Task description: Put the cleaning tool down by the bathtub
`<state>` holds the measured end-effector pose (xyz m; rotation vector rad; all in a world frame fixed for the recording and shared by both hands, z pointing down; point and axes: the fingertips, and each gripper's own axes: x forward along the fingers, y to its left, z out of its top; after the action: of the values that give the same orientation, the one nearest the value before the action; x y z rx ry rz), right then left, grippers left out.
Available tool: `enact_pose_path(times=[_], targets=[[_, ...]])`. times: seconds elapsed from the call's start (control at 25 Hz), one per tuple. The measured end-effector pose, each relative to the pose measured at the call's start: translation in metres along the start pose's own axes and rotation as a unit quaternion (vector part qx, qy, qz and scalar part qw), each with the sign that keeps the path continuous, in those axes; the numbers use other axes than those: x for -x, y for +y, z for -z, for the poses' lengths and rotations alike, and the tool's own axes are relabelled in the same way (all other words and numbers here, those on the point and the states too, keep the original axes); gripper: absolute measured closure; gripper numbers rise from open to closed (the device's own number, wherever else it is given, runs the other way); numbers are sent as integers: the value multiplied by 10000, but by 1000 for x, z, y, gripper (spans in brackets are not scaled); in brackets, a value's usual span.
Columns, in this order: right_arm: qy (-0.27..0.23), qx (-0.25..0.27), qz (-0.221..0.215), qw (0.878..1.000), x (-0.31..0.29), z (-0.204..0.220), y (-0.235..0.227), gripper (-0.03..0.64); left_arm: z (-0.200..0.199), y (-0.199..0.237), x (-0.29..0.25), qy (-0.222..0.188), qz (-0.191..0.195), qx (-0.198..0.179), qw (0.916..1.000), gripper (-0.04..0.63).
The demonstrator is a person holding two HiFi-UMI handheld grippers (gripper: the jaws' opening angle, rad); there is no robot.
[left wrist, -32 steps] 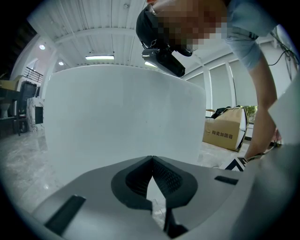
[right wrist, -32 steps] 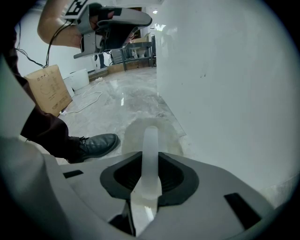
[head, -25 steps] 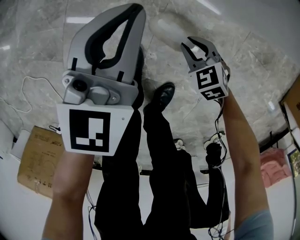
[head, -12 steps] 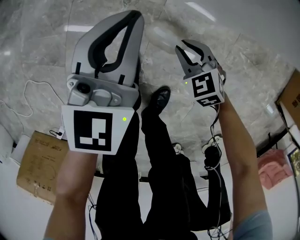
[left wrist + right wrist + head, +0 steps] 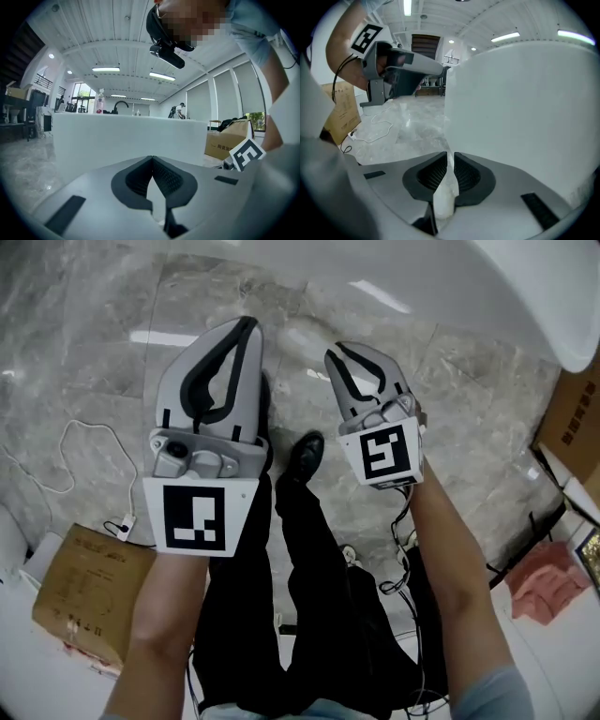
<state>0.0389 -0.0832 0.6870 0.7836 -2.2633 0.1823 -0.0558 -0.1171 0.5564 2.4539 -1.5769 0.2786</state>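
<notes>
Bathtub (image 5: 525, 103) wall close ahead of rt gripper (image 5: 451, 157).

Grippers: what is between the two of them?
In the head view, marble floor shows between the left gripper and the right gripper near their tips; lower down, a black shoe.

The head camera looks steeply down at the floor (image 5: 94, 334) beside the bathtub (image 5: 553, 296), whose rim lies at the view's upper right. The camera on the left gripper (image 5: 246, 326) faces the bathtub's outer wall almost level, from close by. The camera on the right gripper (image 5: 332, 356) tilts down along that wall, closer still. All three views share the bathtub and the adjoining floor.
</notes>
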Motion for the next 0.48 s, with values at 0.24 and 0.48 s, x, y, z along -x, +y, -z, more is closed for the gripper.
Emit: enact_pose_path(times=[0.24, 0.48], targets=[[-827, 98, 660, 9943, 87, -126, -31, 600, -123, -10, 24, -415, -172, -171, 9988, 581], [-1571, -193, 1127, 9809, 193, -259, -53, 601, -256, -27, 63, -711, -152, -348, 9967, 581]])
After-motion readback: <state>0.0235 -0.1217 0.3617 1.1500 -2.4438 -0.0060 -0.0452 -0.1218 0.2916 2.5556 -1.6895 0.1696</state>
